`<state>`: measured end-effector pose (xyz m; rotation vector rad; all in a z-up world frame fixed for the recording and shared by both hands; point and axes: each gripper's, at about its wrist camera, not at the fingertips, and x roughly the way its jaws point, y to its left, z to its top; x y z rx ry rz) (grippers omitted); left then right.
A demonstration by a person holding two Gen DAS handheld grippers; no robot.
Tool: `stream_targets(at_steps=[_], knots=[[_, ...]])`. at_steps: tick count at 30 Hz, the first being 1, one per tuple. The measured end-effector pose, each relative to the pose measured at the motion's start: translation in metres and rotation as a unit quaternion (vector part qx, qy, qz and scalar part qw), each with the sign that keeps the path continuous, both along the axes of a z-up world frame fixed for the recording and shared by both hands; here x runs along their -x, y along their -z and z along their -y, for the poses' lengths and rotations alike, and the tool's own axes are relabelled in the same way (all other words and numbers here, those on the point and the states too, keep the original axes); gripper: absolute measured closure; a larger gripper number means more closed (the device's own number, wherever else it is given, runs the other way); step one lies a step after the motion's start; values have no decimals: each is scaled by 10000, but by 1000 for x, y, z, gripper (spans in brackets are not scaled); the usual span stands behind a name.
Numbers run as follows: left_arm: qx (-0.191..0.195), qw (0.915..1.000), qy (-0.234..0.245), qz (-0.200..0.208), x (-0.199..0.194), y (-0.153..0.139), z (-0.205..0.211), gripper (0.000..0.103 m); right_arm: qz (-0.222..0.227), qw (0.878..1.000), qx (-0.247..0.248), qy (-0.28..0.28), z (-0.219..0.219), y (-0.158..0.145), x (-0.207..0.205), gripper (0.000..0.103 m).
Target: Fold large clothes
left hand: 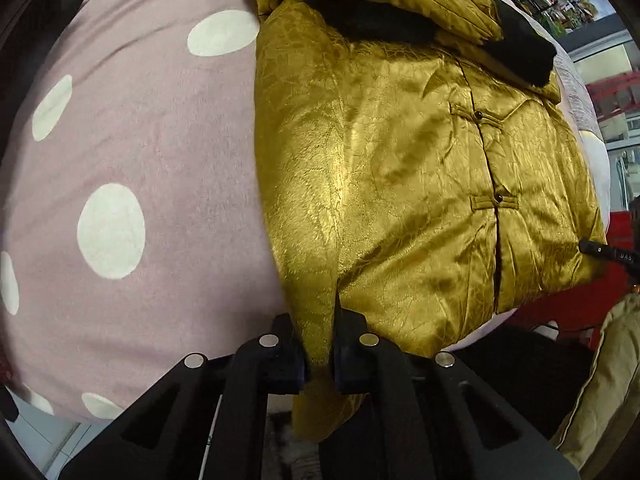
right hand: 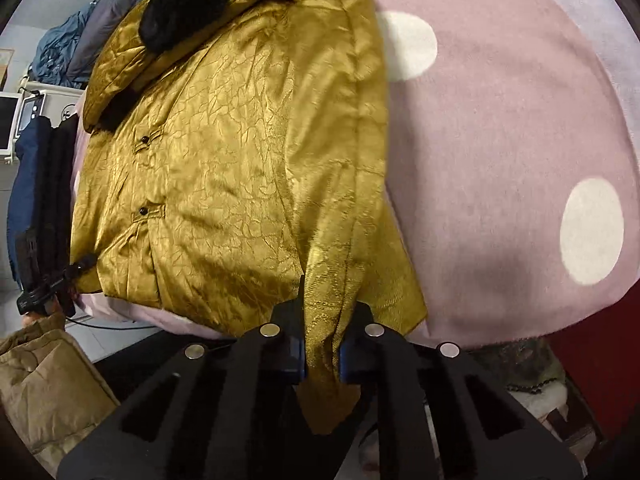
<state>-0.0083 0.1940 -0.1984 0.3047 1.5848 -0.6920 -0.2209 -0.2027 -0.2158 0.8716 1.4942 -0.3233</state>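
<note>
A shiny gold padded jacket (left hand: pixel 400 168) with black fur trim (left hand: pixel 524 52) and knot buttons lies front-up on a pink bed cover with white dots (left hand: pixel 132 152). My left gripper (left hand: pixel 318 344) is shut on the jacket's near left hem corner, with gold cloth pinched between its pads and hanging below them. In the right wrist view the same jacket (right hand: pixel 224 168) spreads to the left, and my right gripper (right hand: pixel 322 340) is shut on the near right hem corner. A sleeve is folded across the top by the black fur (right hand: pixel 180 4).
The pink dotted cover (right hand: pixel 512 152) runs past the jacket on both sides. A tan padded garment (right hand: pixel 44 384) lies low beside the bed, also seen as tan cloth (left hand: pixel 604 384). Blue and grey bedding (right hand: pixel 68 48) is piled at the far end. A red surface (left hand: pixel 600 300) sits off the bed's edge.
</note>
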Motion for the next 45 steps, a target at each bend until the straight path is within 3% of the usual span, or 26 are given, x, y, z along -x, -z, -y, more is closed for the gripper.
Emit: stream_targets(at_steps=[5,8,12,16,21,26,30,34,38,40,41,42,43,44,45], knots=[[-214,9996,143,-148,22,-4,-14,95,-259,9991,-344,53,-13,4,28,93],[-293,9988,-29,-390,33,-1,-28,95,-332,9982,-488,114,-20,4,42,94],[-71,9983,-451,-374,17,-16,-23,95,39,9991,-337,264,-3,-10,30,94],[436,9973,-514,276,-16,-51,13,95,817,9963,86,249,27,-37,-13,94],[782,9888,-649,1097,-83,-85,55,95,1456,9861,799,64,77,-71,-85,94],[920,9762,-977,1704,-160,-115,87,95,2241,9674,930,722,136,-111,-130,94],[931,9717,-1331,1714,-196,-120,109,95,2308,9637,1040,850,161,-118,-170,94],[868,9685,-1823,1458,-213,-106,123,95,2239,9639,967,1070,169,-105,-195,94],[613,9702,-2114,1011,-223,-78,127,83,1972,9680,612,1426,183,-74,-205,94],[694,9677,-2336,650,-225,-67,116,60,1865,9657,271,1788,191,-54,-205,89],[860,9639,-2467,520,-226,-65,109,55,1907,9607,46,2015,193,-46,-202,87],[1149,9555,-2692,362,-227,-65,95,50,1997,9522,-228,2299,198,-39,-199,79],[1343,9475,-2892,243,-228,-68,82,50,2075,9431,-432,2562,203,-34,-195,62],[1533,9381,-3105,117,-230,-70,68,49,2190,9315,-563,2851,209,-31,-189,52],[1726,9267,-3337,6,-231,-72,54,42,2292,9223,-567,3061,213,-32,-183,34]])
